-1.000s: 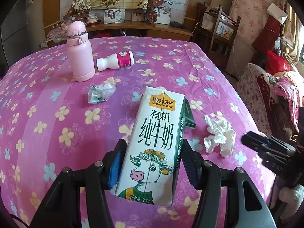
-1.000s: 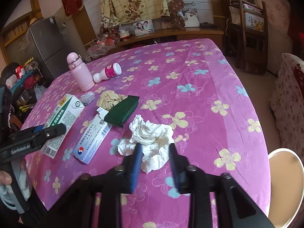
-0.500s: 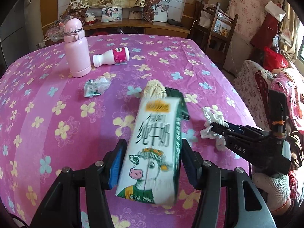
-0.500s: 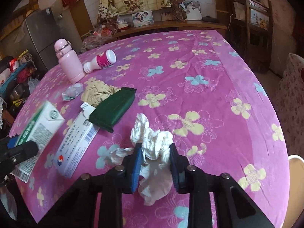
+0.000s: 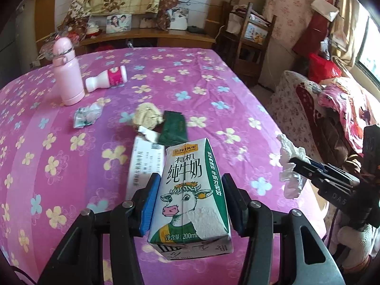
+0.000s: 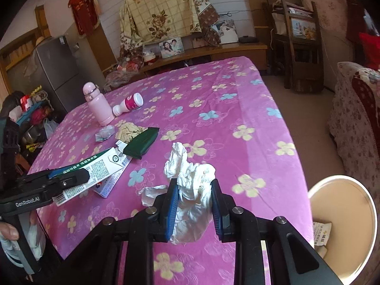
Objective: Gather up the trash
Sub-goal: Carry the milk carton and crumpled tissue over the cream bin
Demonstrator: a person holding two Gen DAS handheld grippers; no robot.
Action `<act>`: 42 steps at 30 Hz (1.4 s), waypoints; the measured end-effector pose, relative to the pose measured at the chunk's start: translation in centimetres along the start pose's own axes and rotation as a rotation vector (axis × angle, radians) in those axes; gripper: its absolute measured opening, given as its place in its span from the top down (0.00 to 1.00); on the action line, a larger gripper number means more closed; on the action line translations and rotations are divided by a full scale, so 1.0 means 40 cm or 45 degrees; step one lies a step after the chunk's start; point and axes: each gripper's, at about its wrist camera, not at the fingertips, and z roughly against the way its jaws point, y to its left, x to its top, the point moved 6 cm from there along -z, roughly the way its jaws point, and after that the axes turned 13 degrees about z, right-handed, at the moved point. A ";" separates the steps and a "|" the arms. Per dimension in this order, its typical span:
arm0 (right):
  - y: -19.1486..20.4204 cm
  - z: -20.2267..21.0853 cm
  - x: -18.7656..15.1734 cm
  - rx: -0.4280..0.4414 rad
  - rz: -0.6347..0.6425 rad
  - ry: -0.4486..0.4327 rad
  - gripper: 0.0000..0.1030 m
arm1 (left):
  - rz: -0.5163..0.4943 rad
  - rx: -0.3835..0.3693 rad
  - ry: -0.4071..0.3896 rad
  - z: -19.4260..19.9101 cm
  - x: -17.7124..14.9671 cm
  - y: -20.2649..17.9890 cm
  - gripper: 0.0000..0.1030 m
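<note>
Pink tablecloth (image 6: pixel 261 123): L gripper (image 5: pixel 188 199) closing on milk carton (image 5: pixel 190 190), R gripper (image 6: pixel 193 204) pinching tissue (image 6: pixel 190 178).

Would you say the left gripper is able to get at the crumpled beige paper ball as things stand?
Probably not yet. The path across the tablecloth to the beige paper ball looks open, but the left gripper is closing on the milk carton, so its jaws are occupied until that is dropped.
</note>
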 end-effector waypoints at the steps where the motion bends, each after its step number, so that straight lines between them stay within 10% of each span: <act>1: -0.008 0.013 -0.005 -0.005 -0.005 -0.008 0.73 | -0.016 -0.008 0.002 0.000 -0.006 -0.017 0.48; 42: -0.480 0.225 -0.304 -0.369 -0.345 0.116 0.73 | -0.407 -0.269 0.230 -0.178 -0.208 -0.596 0.48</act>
